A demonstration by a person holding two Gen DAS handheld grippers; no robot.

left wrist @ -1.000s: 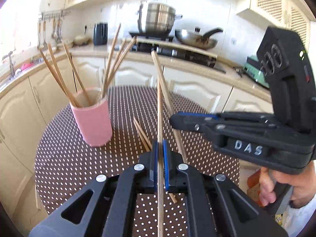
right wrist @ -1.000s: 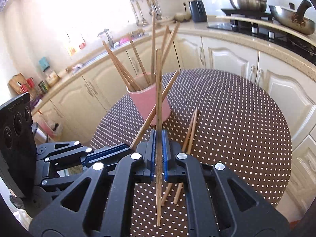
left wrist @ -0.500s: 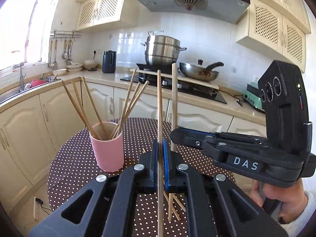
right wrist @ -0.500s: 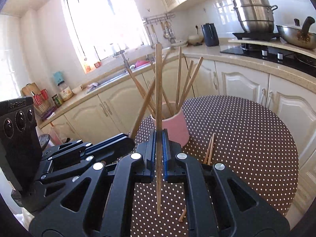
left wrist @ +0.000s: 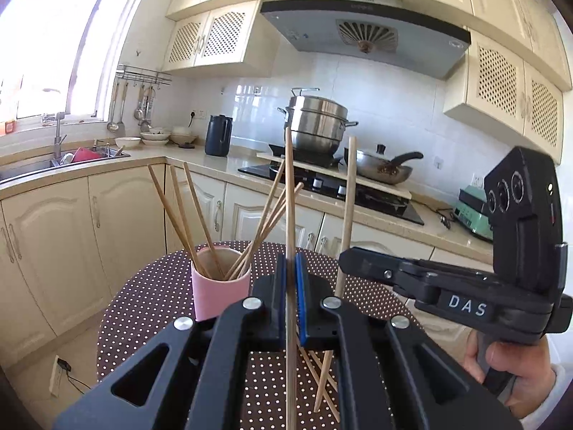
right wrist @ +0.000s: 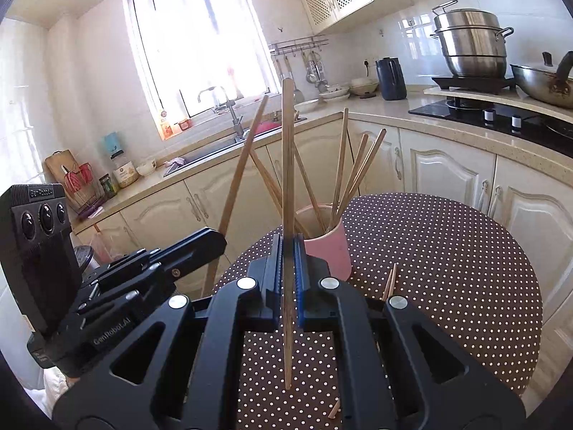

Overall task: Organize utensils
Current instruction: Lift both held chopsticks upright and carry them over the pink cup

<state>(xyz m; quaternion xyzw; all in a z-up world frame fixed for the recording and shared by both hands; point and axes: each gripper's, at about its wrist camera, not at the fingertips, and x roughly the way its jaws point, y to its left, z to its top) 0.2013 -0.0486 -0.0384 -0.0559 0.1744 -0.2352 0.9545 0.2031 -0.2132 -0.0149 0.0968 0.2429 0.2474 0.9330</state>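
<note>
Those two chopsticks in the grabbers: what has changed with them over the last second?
Both grippers lifted and tilted up, so the views now show cabinets and window instead of mostly the table. The left gripper kept its fingers shut on its chopstick, and the right gripper on its chopstick; both now stand upright. The pink cup and the loose chopsticks on the table stayed put.

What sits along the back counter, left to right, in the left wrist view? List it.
Sink faucet → white bowl → dark kettle → steel steamer pot → wok → green appliance.
</note>
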